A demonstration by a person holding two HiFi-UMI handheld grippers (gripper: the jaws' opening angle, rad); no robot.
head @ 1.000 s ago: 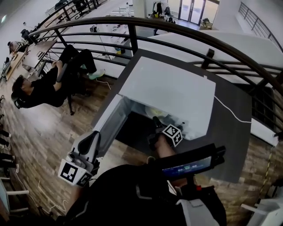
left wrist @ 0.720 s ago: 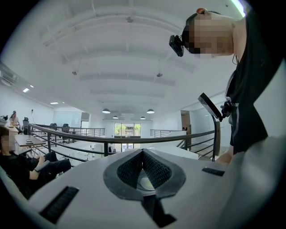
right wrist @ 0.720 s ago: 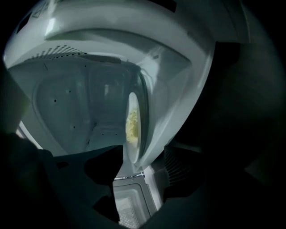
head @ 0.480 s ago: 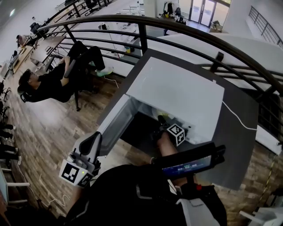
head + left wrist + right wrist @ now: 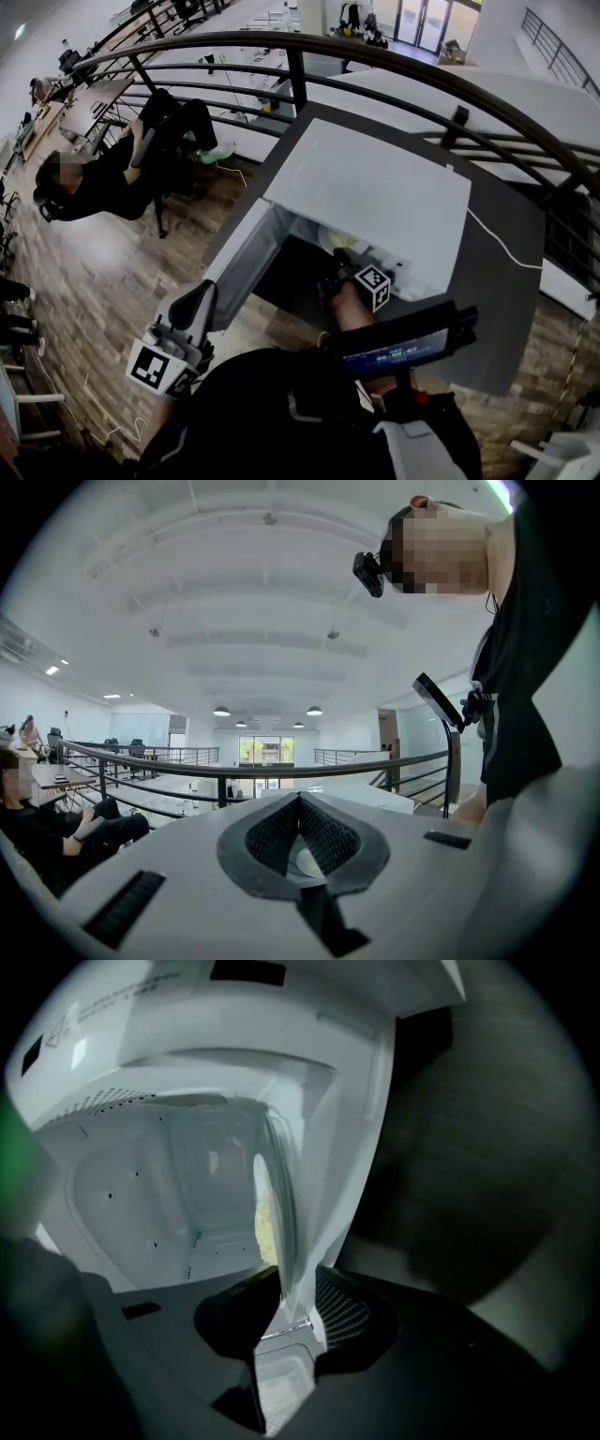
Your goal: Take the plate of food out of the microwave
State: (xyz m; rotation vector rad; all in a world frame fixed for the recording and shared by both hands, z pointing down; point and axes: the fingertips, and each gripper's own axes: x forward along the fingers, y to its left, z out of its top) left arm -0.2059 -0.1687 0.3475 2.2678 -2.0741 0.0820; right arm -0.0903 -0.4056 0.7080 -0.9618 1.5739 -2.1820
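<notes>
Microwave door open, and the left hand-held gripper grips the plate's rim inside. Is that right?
Wrong gripper. The right hand-held gripper has just been closing on the rim of the plate inside the microwave, as the right gripper view shows; the left hand-held gripper is shut and empty.

Dark grey table (image 5: pixel 497 291) doing the carrying here, standing on the wood floor (image 5: pixel 103 272). The white microwave (image 5: pixel 375 192) sits right on it (its door (image 5: pixel 239 267) hangs open on the left), and a white cable (image 5: pixel 504 249) trails across the bare top to the right.
</notes>
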